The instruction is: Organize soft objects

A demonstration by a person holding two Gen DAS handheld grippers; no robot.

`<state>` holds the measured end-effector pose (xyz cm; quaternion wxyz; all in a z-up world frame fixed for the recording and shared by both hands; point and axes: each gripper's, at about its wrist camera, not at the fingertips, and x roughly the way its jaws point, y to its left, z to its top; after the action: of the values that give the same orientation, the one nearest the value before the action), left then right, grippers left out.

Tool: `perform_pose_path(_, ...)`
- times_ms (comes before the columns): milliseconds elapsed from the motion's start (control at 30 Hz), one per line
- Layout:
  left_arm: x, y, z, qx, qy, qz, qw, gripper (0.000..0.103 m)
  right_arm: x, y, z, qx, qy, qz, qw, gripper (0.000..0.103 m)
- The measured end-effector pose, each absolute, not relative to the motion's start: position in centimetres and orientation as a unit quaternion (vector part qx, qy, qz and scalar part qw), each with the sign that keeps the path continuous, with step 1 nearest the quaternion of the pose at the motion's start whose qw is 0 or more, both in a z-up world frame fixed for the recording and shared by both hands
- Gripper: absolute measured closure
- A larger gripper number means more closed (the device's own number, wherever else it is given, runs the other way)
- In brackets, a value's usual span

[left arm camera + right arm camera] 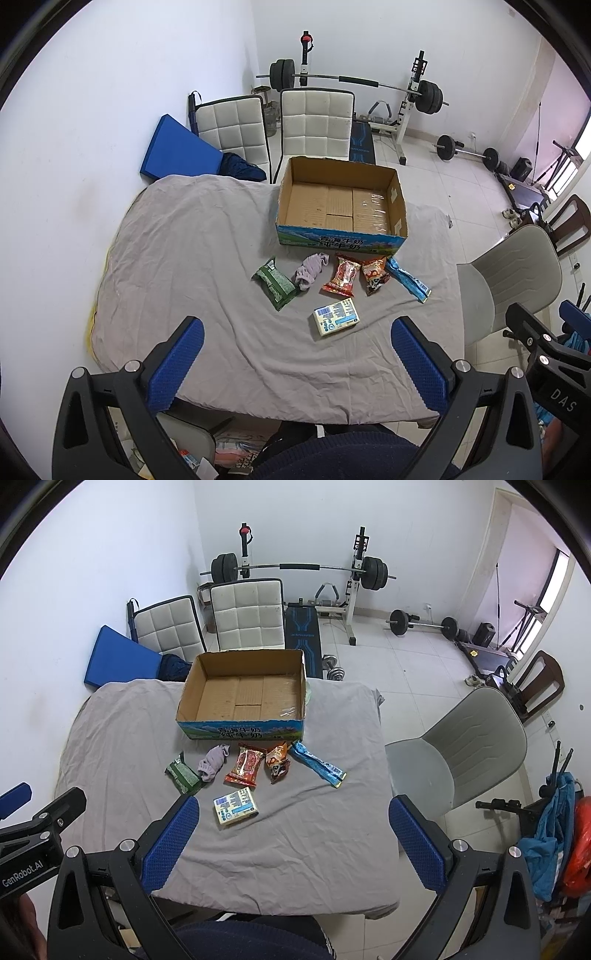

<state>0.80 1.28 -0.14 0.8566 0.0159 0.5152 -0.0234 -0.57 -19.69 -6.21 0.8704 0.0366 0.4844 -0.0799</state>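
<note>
An open, empty cardboard box [341,201] [243,694] stands at the far side of a table under a grey cloth [192,258] [314,830]. In front of it lie a green packet [276,283] [183,774], a bunched lilac sock [311,271] [212,762], a red packet [342,275] [244,765], an orange packet [373,275] [277,762], a long blue packet [408,279] [318,763] and a pale tissue pack [336,316] [235,806]. My left gripper [297,363] and right gripper [295,843] are open and empty, above the table's near edge.
Two white padded chairs [314,122] [247,613] stand behind the table, a grey chair [517,280] [461,753] at its right. A blue pad [177,151] leans on the left wall. A barbell rack [406,96] and weights stand at the back.
</note>
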Motion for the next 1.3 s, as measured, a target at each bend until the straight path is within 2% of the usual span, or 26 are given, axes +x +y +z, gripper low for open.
perform_pose_path(1000,1.5,1.3,1.0,0.016,0.511,-0.022,0.859,0.0,-0.3,-20.2,-5.9,0.038,0.473,-0.073,0.877,0.0)
perform_pose_path(1167,2.8,1.5,0.4,0.009,0.512,-0.015,0.859,0.0,1.6,-21.7,-7.9,0.067,0.492,-0.067,0.865,0.0)
perform_pose_path(1300,6.0,2.8,-2.7,-0.014,0.525,0.009,0.851,0.0,5.0,-23.9,-12.0,0.105,0.517,-0.063,0.847,0.0)
